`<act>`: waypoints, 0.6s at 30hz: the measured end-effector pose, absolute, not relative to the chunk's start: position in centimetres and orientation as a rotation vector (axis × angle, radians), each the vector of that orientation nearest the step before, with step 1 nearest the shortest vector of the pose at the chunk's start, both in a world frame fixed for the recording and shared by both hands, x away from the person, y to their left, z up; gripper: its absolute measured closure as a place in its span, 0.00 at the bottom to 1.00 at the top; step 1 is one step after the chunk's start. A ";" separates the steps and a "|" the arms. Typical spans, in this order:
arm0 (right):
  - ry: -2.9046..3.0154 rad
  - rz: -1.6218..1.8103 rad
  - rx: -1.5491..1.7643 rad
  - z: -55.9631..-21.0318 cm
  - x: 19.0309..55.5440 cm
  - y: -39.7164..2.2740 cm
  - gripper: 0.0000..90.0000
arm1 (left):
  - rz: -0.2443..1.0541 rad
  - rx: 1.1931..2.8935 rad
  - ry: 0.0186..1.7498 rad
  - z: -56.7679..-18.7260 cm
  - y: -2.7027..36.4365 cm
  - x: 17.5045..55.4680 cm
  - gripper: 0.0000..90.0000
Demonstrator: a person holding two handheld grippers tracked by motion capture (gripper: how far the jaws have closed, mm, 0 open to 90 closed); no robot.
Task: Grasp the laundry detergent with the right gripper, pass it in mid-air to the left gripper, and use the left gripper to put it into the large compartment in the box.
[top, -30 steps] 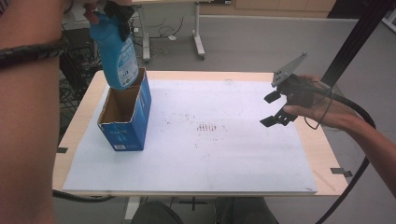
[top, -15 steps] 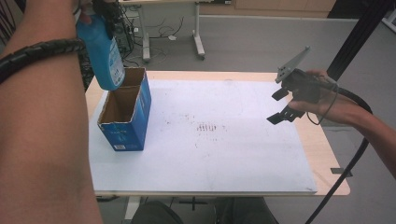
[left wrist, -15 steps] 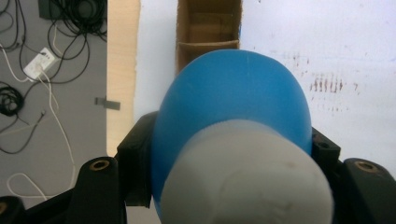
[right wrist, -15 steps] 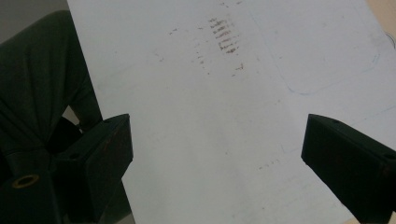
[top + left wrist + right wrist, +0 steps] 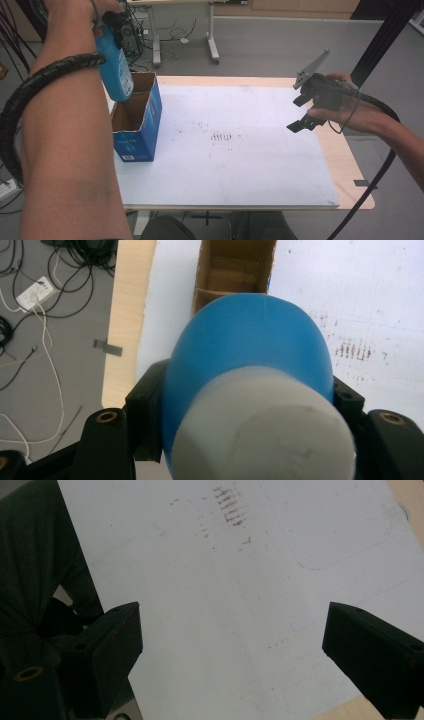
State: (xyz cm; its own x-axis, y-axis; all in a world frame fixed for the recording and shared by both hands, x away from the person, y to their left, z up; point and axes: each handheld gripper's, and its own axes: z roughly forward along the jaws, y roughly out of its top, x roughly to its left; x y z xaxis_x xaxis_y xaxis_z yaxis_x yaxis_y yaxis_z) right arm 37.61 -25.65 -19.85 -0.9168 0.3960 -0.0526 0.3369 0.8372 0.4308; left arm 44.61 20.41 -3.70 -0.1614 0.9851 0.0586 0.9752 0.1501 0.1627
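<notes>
Left gripper (image 5: 245,415): raised above the open box, fingers (image 5: 142,412) clamped on the neck of a blue bottle just below its white cap (image 5: 262,430).
Blue bottle (image 5: 114,62): held in the air over the box's far end, tilted, its base nearest the box mouth; in the left gripper view it hangs directly over the box opening.
Open box (image 5: 135,117): blue cardboard carton, top flaps open, brown inside, standing at the left end of the worktop on the white sheet.
White sheet (image 5: 240,165): covers most of the wooden worktop (image 5: 350,167); a patch of small brown marks (image 5: 222,136) lies right of the box, near the sheet's middle.
Right gripper (image 5: 302,110): held in the air well right of the box, over the sheet's right edge; fingers (image 5: 112,645) wide apart with nothing between them.
</notes>
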 end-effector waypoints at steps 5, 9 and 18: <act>2.872 0.623 0.587 -19.8 37.7 -25.9 0.10 | 0.251 1.988 2.339 -4.8 20.8 44.8 0.41; 2.873 0.623 0.592 -19.9 37.8 -26.0 0.10 | 0.246 1.992 2.339 -5.9 21.1 44.9 0.41; 2.868 0.611 0.590 -19.9 37.9 -26.0 0.10 | 0.230 1.996 2.344 -8.4 21.6 45.2 0.41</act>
